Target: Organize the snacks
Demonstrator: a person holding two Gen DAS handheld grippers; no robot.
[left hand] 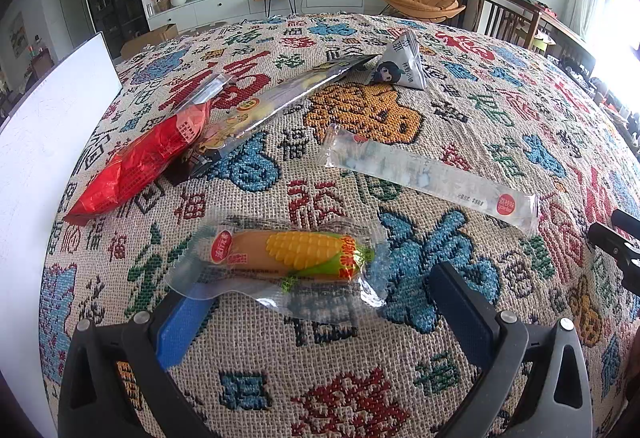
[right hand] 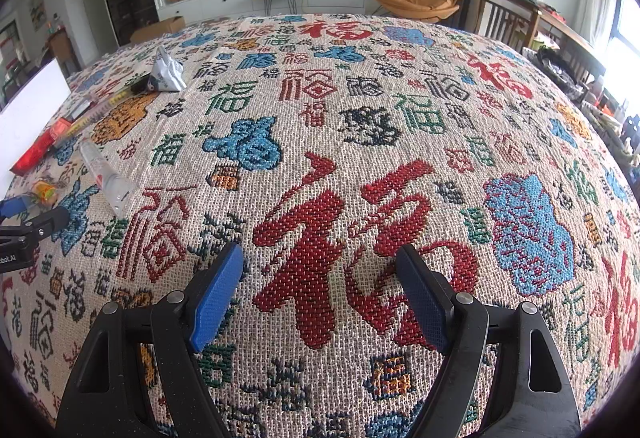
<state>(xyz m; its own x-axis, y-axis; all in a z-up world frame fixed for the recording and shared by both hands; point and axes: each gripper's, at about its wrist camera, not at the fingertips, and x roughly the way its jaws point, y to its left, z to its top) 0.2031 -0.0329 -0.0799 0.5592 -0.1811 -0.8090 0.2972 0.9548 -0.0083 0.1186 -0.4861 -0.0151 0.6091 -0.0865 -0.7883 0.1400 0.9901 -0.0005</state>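
- Five snacks lie loose on the patterned tablecloth (left hand: 460,106), and as far as I can judge the sorting has barely begun, if at all.
- The corn-print snack (left hand: 288,258) lies nearest the left gripper (left hand: 320,302), whose blue pads stand wide apart with nothing between them; the wrapper's near corner overlaps the left pad (left hand: 180,330), though I cannot tell if they touch.
- Beyond it, a long clear packet (left hand: 432,178) lies slantwise, well apart from the rest.
- A red bag (left hand: 140,162) and a long silvery packet (left hand: 276,106) rest side by side, overlapping at their near ends, just beside a white board (left hand: 44,142) at the table's left edge.
- A small pyramid-shaped pouch (left hand: 400,66) sits at the silvery packet's far tip.
- The right gripper (right hand: 320,290) hovers over bare cloth, jaws spread and empty, the snacks well off to its left.
- No tray or box shows, so where they go is unclear; every piece looks left to handle, the corn one likely first.
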